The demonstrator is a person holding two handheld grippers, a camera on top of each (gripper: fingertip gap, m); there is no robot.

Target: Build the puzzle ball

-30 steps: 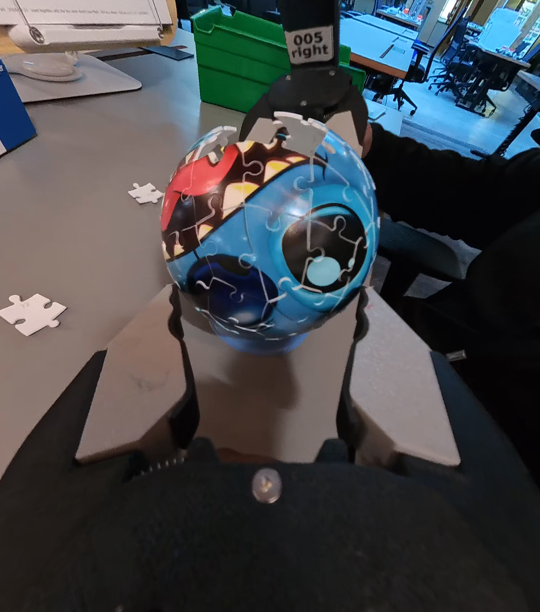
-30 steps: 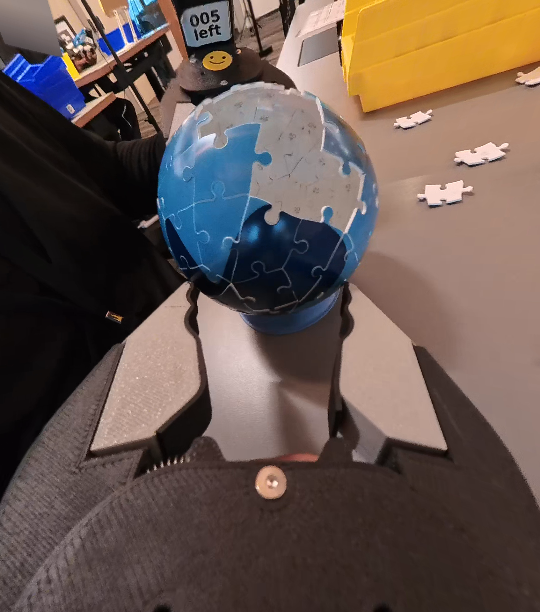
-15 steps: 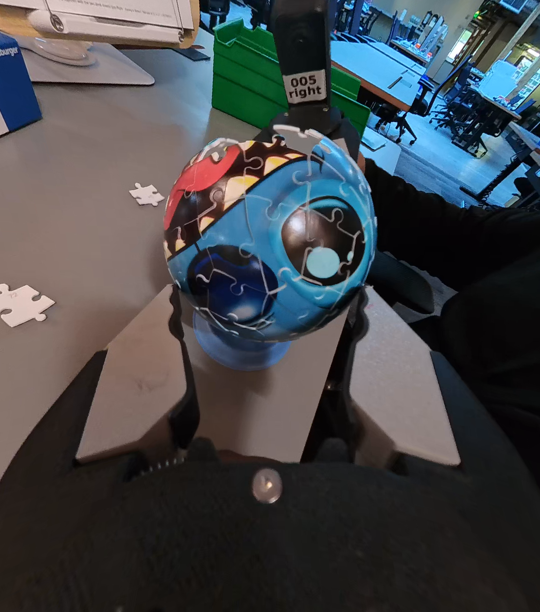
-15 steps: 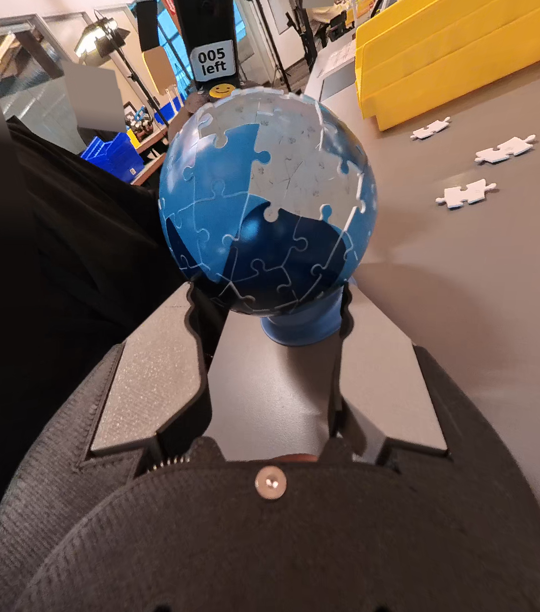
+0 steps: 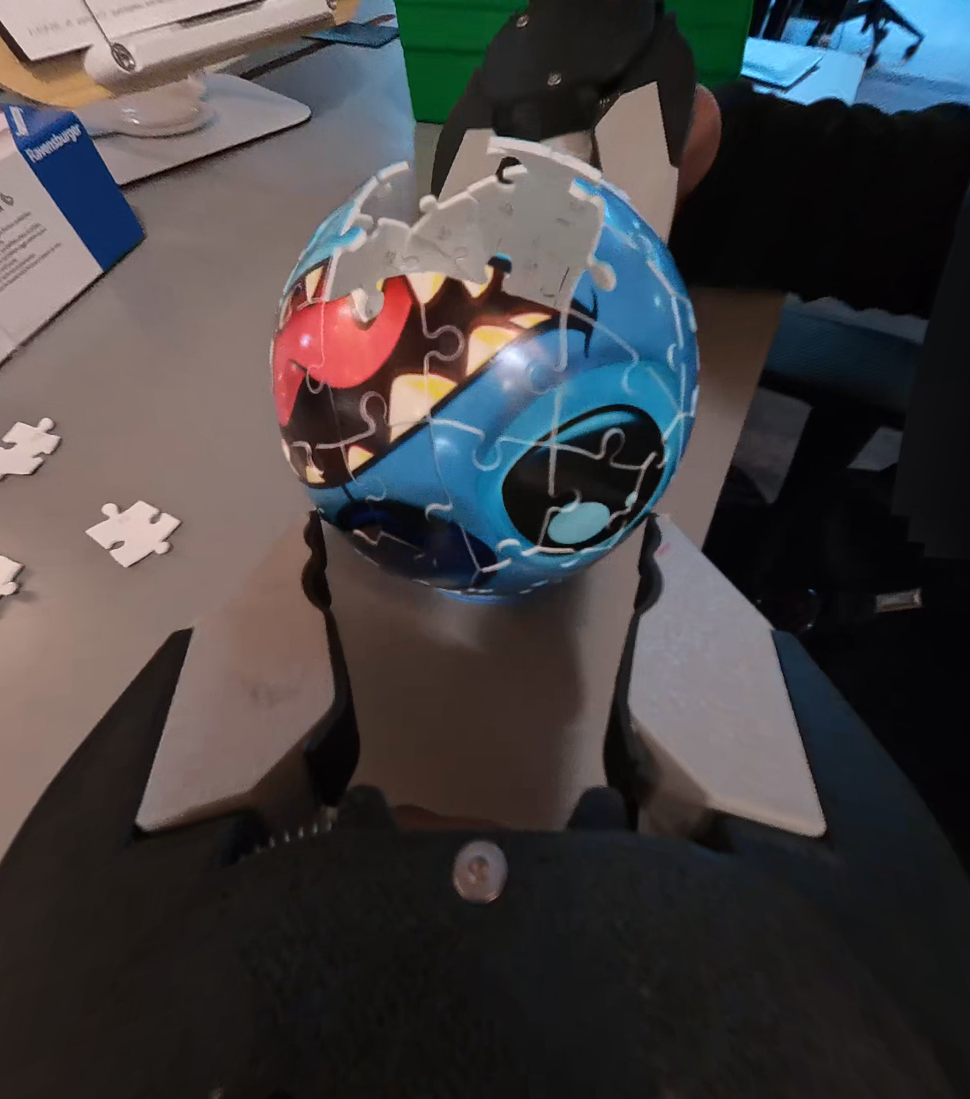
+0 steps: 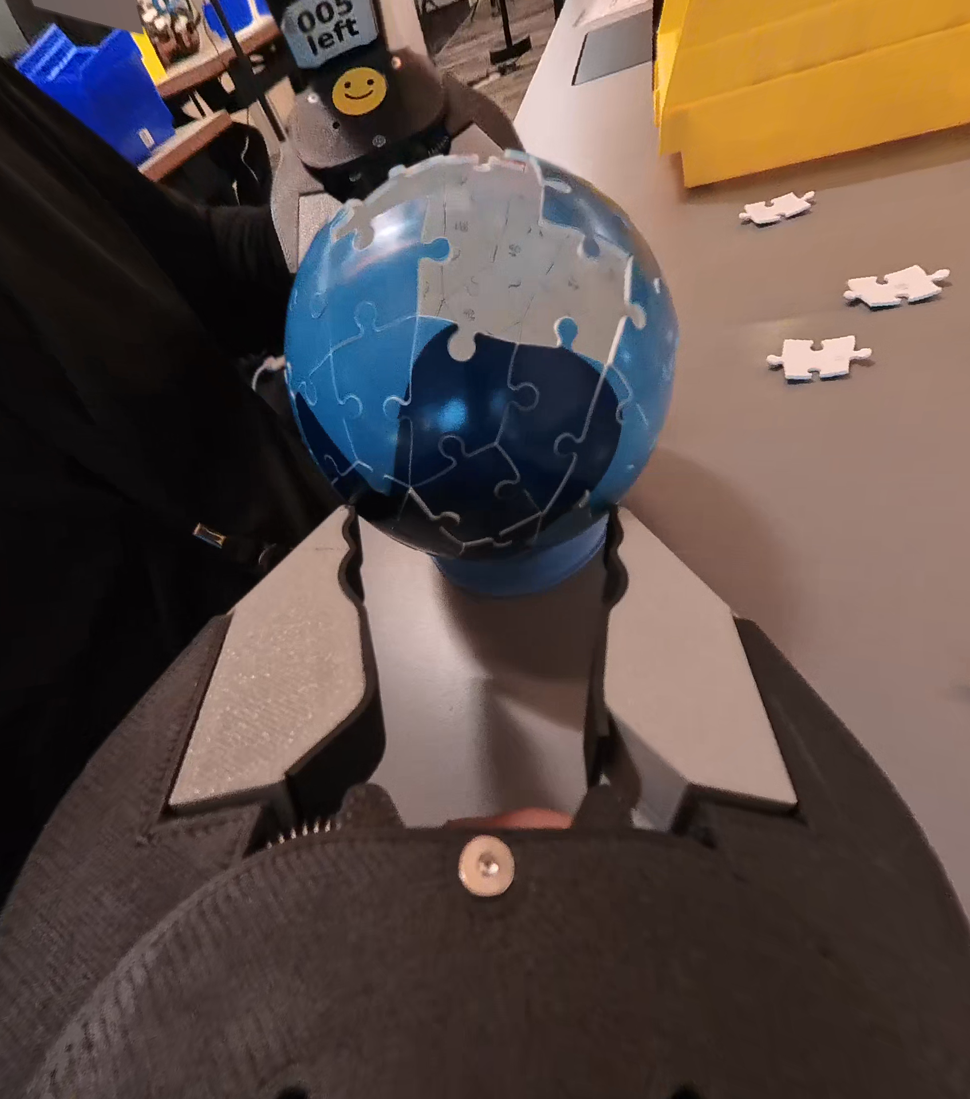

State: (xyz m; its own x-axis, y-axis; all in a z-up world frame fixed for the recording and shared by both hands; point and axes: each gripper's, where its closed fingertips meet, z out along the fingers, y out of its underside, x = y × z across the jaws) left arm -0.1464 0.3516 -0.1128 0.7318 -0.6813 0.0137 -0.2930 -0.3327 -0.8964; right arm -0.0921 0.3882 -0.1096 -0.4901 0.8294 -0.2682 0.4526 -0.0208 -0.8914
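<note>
The puzzle ball [image 5: 530,380] is blue with a red and black toothed mouth and a dark eye. It rests on a blue stand [image 6: 524,571] on the grey table. A jagged pale patch [image 5: 506,232] covers its top and also shows in the right wrist view [image 6: 506,267]. My left gripper [image 5: 482,535] has its jaws wide apart, tips against the ball's lower sides. My right gripper [image 6: 479,523] does the same from the opposite side. Each gripper shows beyond the ball in the other's view: the right one [image 5: 560,89], the left one [image 6: 352,119].
Loose white puzzle pieces lie on the table [image 5: 131,532] [image 6: 822,357]. A blue and white box [image 5: 12,238], a white paper stand [image 5: 161,77] and a green bin [image 5: 447,47] stand behind. A yellow bin [image 6: 827,89] is at the far right. A person's dark clothing [image 6: 84,357] fills the table's edge side. The tips of one gripper are about 8 cm away from the tips of the other.
Both grippers stayed against the ball with the same jaw width. The ball's top has tipped toward the left gripper, which now sees more of the pale patch and the mouth.
</note>
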